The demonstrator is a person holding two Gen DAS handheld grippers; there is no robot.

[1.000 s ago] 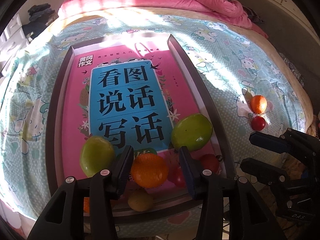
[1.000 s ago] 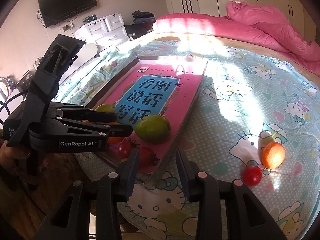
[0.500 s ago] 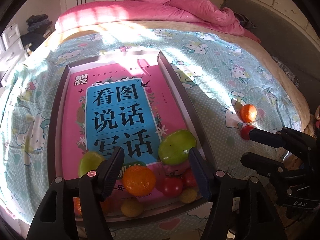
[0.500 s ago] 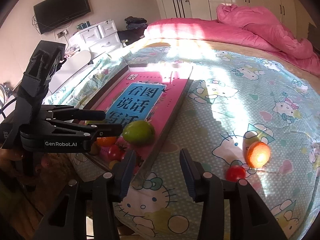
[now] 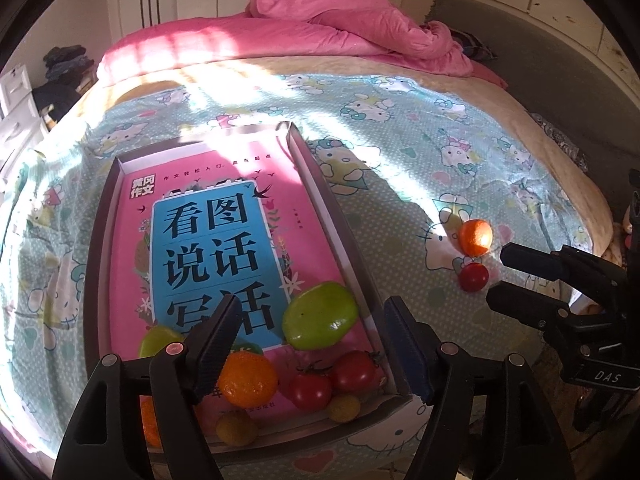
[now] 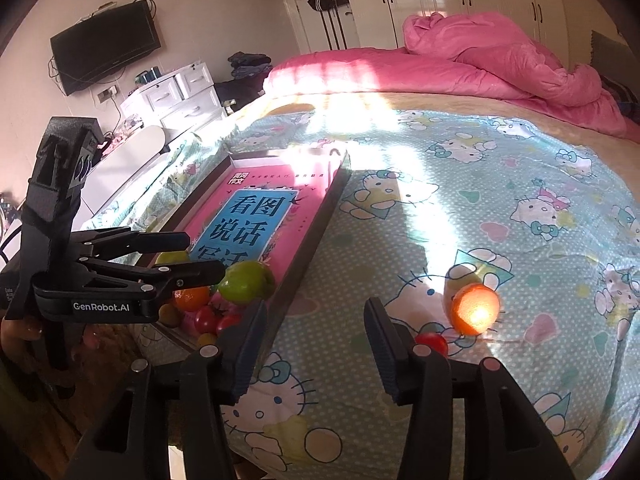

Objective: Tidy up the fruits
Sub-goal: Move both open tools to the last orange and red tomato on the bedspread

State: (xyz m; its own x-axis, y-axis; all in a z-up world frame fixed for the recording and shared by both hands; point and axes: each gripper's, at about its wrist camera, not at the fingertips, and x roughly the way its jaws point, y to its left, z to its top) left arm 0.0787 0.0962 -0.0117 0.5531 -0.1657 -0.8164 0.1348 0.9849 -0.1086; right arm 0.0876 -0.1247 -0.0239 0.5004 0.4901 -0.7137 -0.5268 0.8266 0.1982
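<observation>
- The left claw [image 5: 308, 344] hangs over the near end of the tray [image 5: 344, 216], its jaws opening and its pads off every fruit; the orange [image 5: 248, 378] that shows between them lies on the book below.
- The right claw [image 6: 312, 348] hangs over bare bedsheet [image 6: 460, 184] just right of the tray, its jaws opening with no fruit between them.
- At the tray's near edge lie two small yellow fruits [image 5: 343, 408], one under each side of the left claw.
- Just beyond them sit the orange and two red tomatoes [image 5: 310, 391], the tomatoes touching each other.
- A second orange fruit [image 5: 149, 416] shows partly behind the left finger, at the tray's near left corner.
- Next come two green fruits: a large one [image 5: 320, 316] near the tray's right wall, and another [image 5: 160, 340] on the left, partly hidden.
- All these rest on a pink and blue book [image 5: 208, 236] that fills the tray.
- On the sheet to the right, well apart from the tray, a loose red tomato [image 5: 473, 277] lies just beside a sunlit orange fruit [image 5: 475, 237].
- At the far end of the bed lies a crumpled pink quilt [image 5: 340, 36].
</observation>
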